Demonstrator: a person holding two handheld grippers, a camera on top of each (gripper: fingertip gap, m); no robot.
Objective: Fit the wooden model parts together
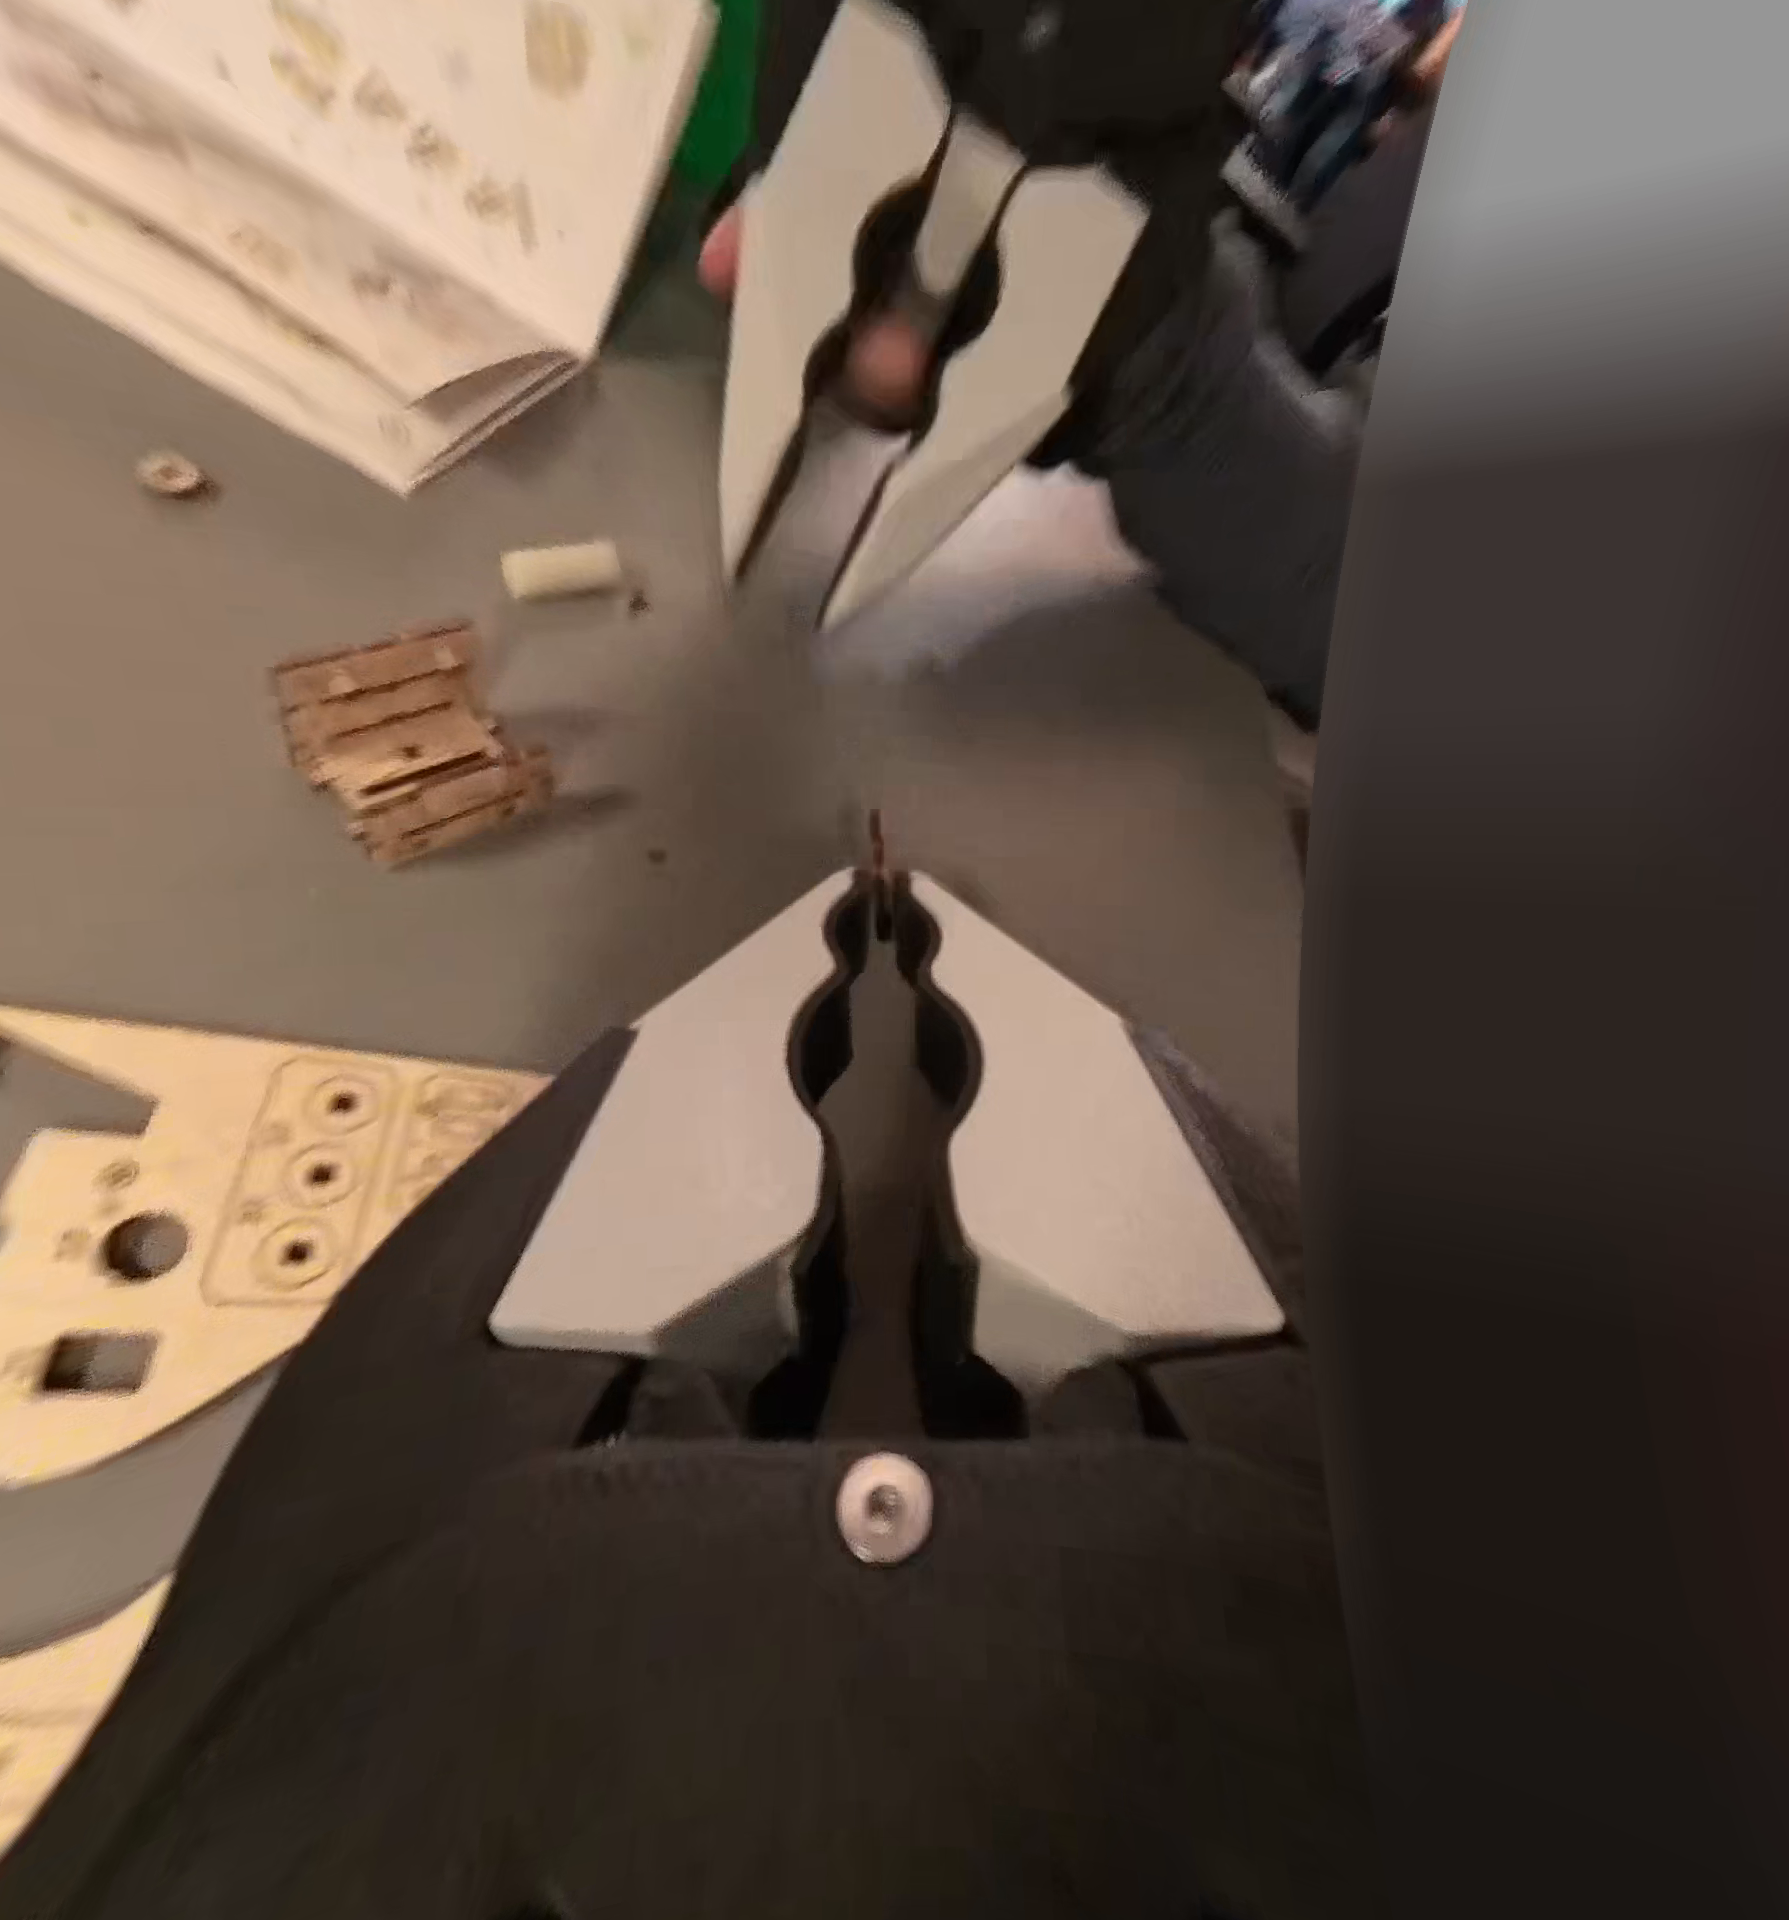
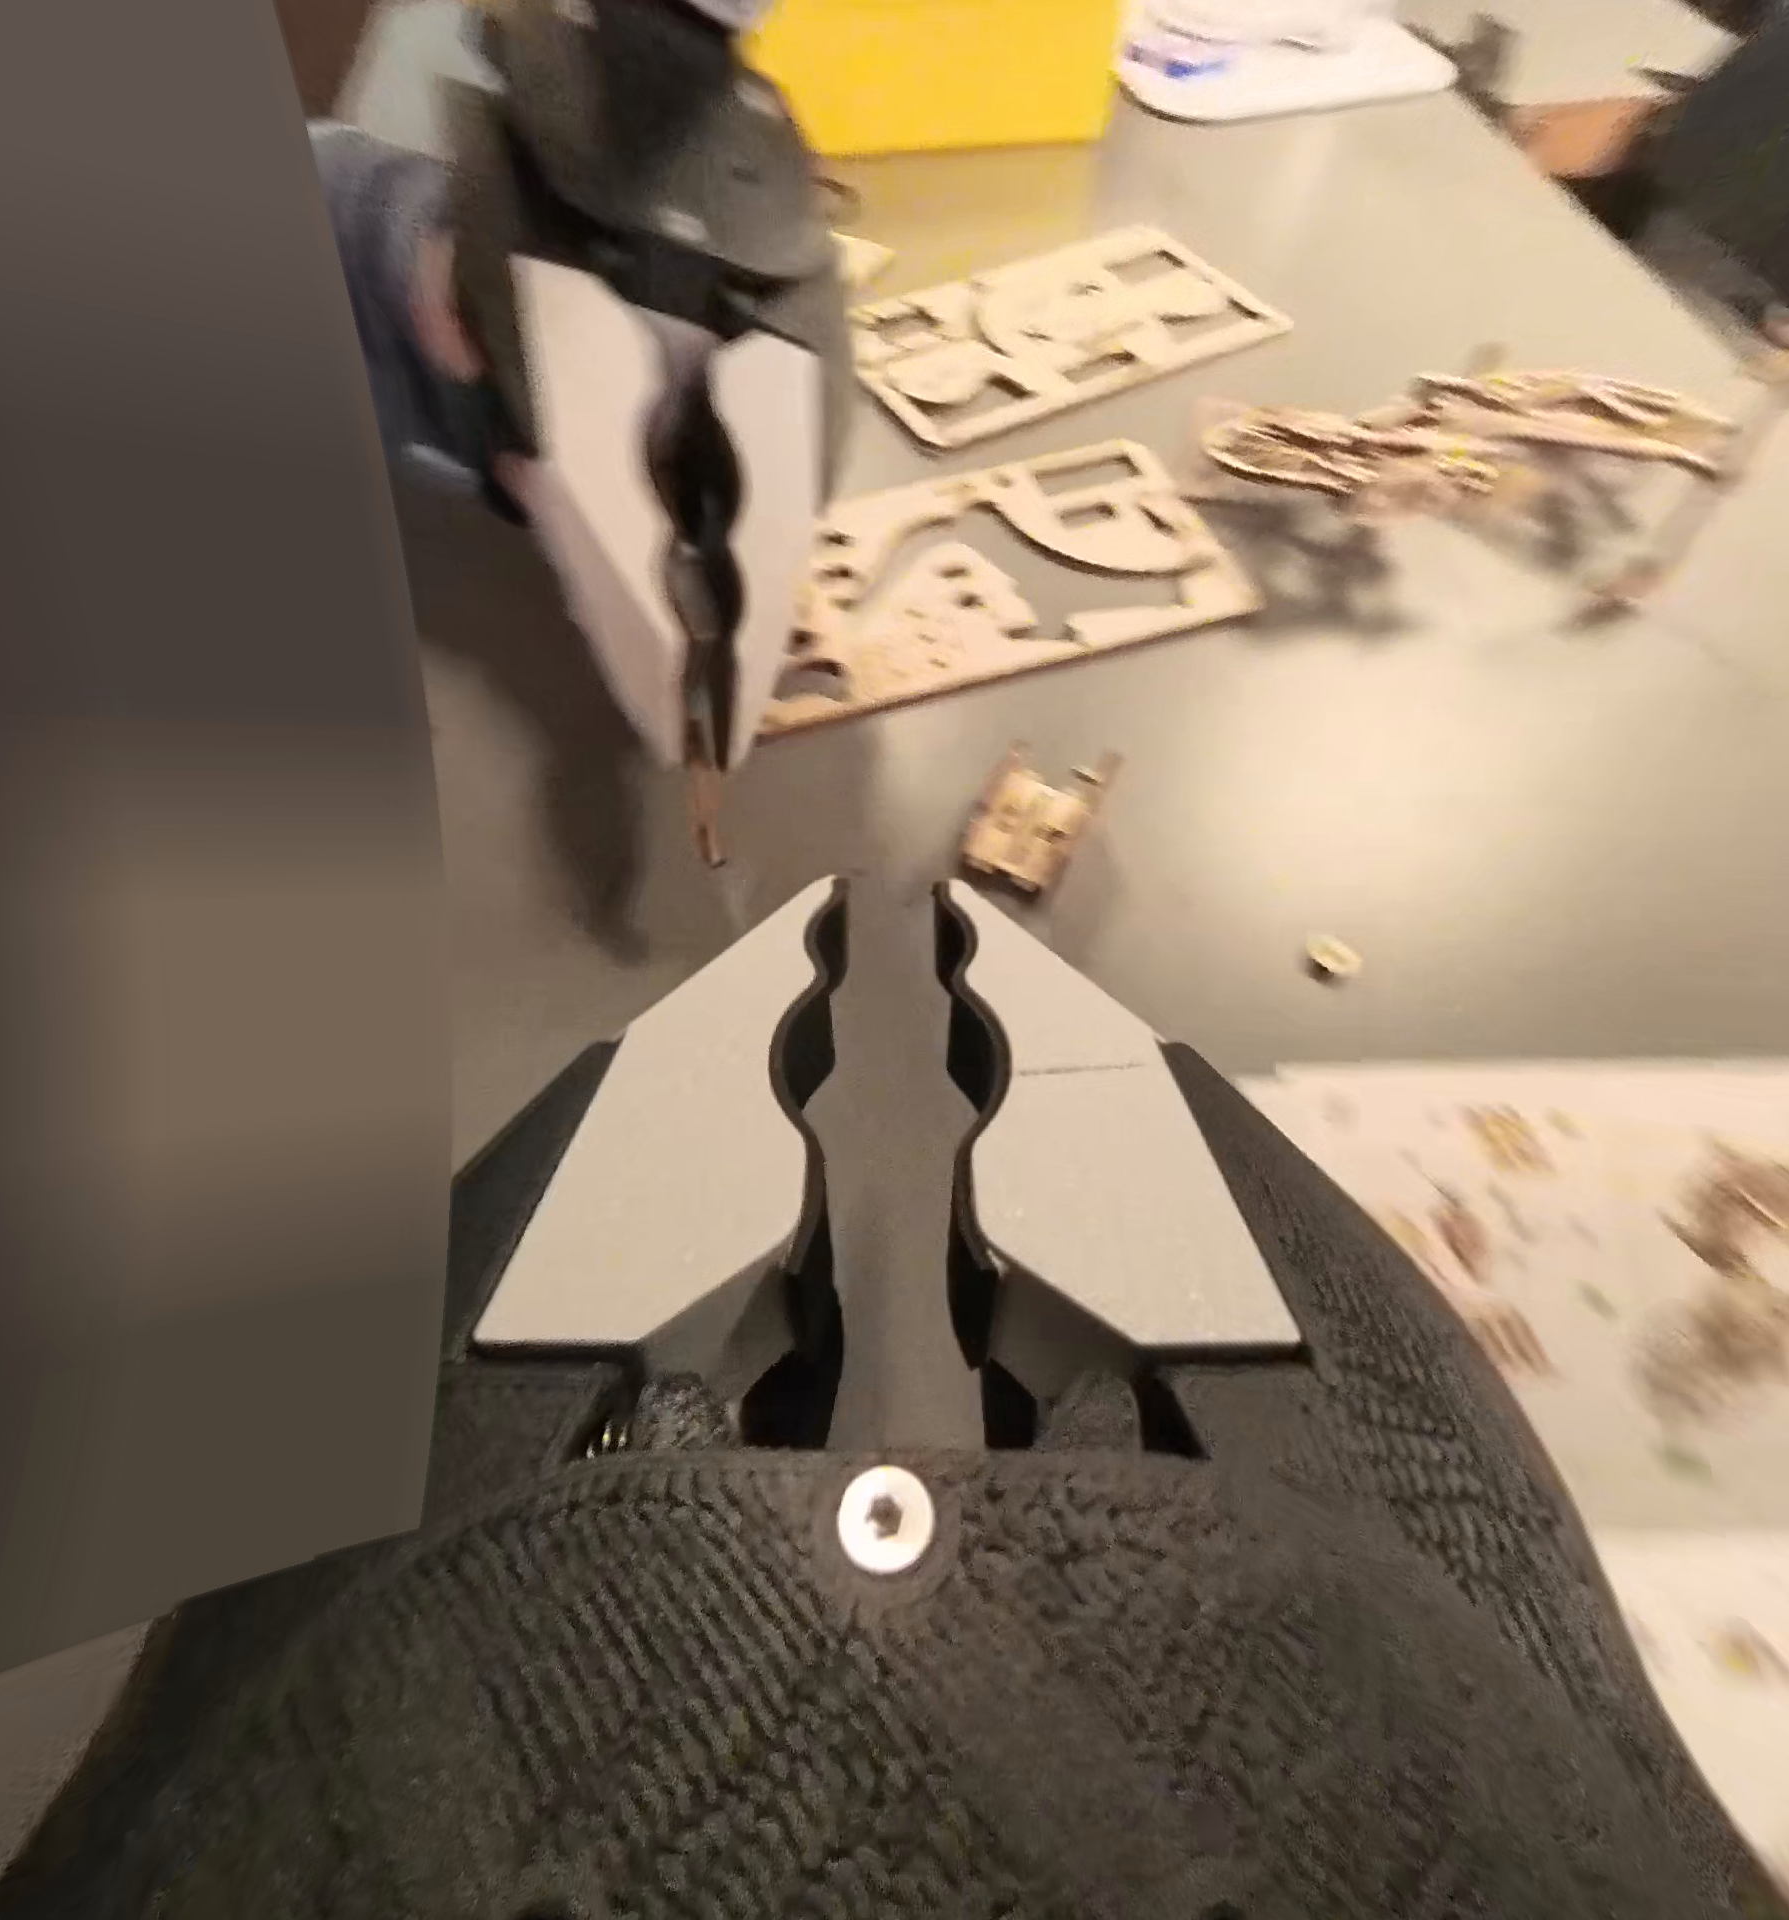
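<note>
- While the left tongs [image 1: 879,883] are pinched together on a thin dark wooden sliver [image 1: 877,844], the right tongs [image 2: 890,894] stand apart with nothing between them
- Seen from the right wrist view, that sliver [image 2: 705,821] pokes out below the left tongs [image 2: 703,753], up in the air, above the grey tabletop [image 2: 1389,790]
- Taking the small slatted wooden block [image 1: 407,743] as landmark: a white cylinder [image 1: 561,569] lies just beyond it, a small wooden ring [image 1: 175,476] farther to its left, an open instruction booklet [image 1: 308,197] beyond both
- Nearer the camera than the block lies a punched plywood sheet [image 1: 142,1226]
- Right wrist view: two more cut-out sheets [image 2: 1056,332] beyond the block [image 2: 1030,826], a half-built wooden model [image 2: 1472,436] to their right, a yellow box [image 2: 931,73] at the far edge
- Both views are blurred
</note>
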